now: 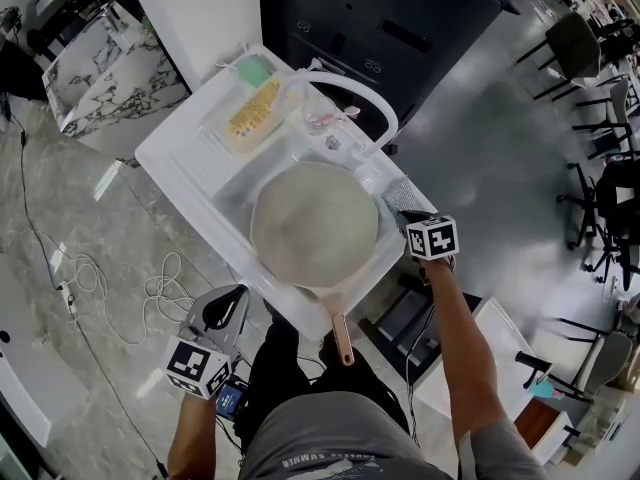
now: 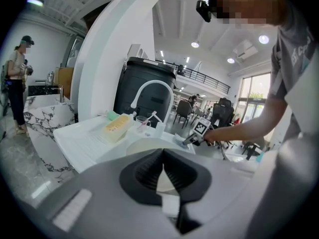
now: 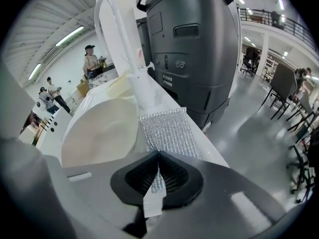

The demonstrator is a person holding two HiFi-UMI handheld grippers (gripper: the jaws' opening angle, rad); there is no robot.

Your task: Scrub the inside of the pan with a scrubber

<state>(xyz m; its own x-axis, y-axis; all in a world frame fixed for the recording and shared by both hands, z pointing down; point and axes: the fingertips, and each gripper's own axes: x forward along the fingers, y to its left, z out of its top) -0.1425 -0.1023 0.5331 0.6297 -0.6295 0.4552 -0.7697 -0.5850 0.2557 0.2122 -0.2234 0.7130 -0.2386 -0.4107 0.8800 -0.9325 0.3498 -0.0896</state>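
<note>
A cream-coloured pan [image 1: 313, 223] lies in the white sink [image 1: 232, 190], its wooden handle [image 1: 342, 338] pointing toward me over the front rim. On the sink's right rim lies a silver mesh scrubber [image 1: 398, 194], spread flat. My right gripper [image 1: 412, 218] is shut on its near edge; in the right gripper view the scrubber [image 3: 169, 131] runs from between the closed jaws [image 3: 158, 167] out along the rim, beside the pan [image 3: 99, 133]. My left gripper [image 1: 225, 310] hangs low at the front left, off the sink. Its jaws [image 2: 162, 156] are shut on nothing.
A white curved faucet [image 1: 340, 93] arches over the back of the sink. On the drainboard sit a yellow sponge pack [image 1: 254, 113] and a clear cup [image 1: 318, 118]. A dark machine [image 1: 390, 28] stands behind. Cables [image 1: 160, 293] lie on the floor at left.
</note>
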